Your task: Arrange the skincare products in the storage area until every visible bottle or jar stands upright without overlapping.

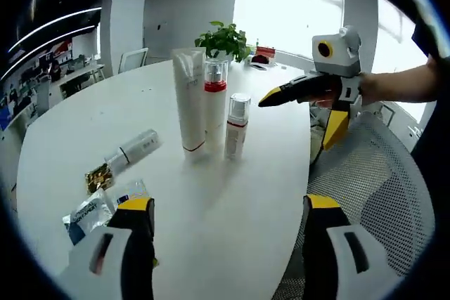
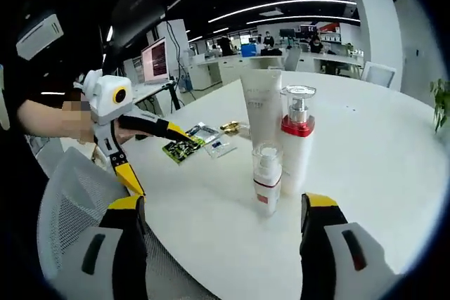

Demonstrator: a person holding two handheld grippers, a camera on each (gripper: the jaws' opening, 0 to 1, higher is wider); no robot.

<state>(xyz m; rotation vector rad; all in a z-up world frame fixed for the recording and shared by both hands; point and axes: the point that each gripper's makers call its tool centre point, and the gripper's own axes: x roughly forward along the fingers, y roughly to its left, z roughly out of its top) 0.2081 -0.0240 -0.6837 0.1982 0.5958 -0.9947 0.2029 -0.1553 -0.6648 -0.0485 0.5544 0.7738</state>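
Three products stand upright in a tight cluster on the white table [image 1: 84,124]: a tall white tube [image 1: 190,100], a pump bottle with a red band [image 1: 215,96] and a small clear-capped bottle [image 1: 237,126]. A gold-capped bottle [image 1: 132,151] lies on its side to their left. My left gripper [image 1: 228,205] is open and empty, short of the cluster. My right gripper [image 1: 295,124] hovers open at the table's right edge. From the right gripper view, the tube [image 2: 261,107], pump bottle [image 2: 297,138] and small bottle [image 2: 267,177] stand just past my open right gripper [image 2: 223,205]. The left gripper [image 2: 167,165] is open.
Several flat sachets [image 1: 91,212] lie near the lying bottle, with more sachets [image 2: 184,149] by the table edge. A potted plant [image 1: 225,38] stands at the far side. A mesh chair [image 1: 380,173] sits beside the table. A person's hand holds each gripper.
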